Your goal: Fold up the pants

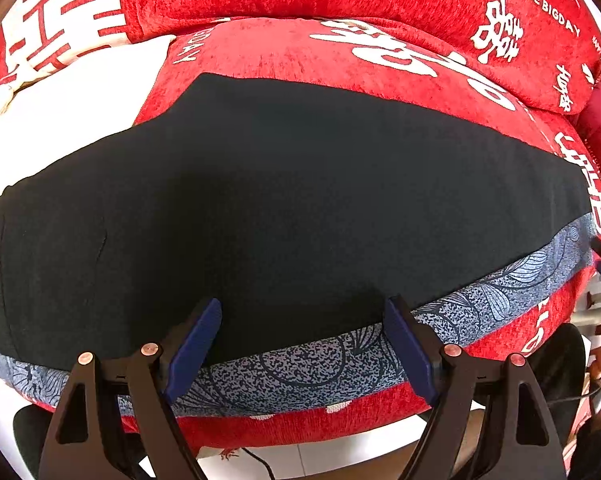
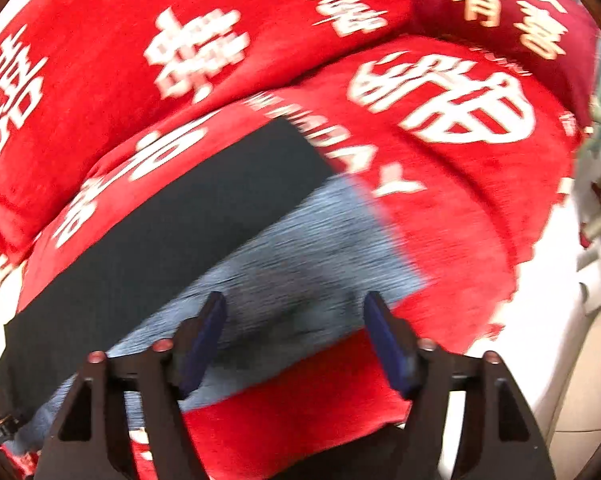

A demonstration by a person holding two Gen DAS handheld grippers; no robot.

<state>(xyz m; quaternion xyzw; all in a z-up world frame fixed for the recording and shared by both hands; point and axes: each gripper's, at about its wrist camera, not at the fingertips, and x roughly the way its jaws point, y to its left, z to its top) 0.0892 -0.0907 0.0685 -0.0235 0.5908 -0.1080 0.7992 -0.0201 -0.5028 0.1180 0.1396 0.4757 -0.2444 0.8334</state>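
The left gripper [image 1: 302, 344] stood wide open, its two blue pads [image 1: 194, 344] well apart and nothing pinched between them. It hung over the near edge of the pants [image 1: 284, 196], with the fingertips above the dark cloth and the patterned grey-blue band [image 1: 500, 292] that ran along that edge; whether the tips touched the cloth could not be told.

The right gripper [image 2: 294, 340] was also wide open, with nothing between its pads [image 2: 386, 344]. Its view was blurred. It hovered over the same band [image 2: 300, 248] at the end of the pants [image 2: 172, 236].

The pants lay spread flat on the seat of a sofa [image 1: 284, 52] covered in red cloth with white lettering [image 1: 496, 28]. A white cushion [image 1: 72, 104] sat at the far left of the seat, next to the pants. No containers showed in either view.
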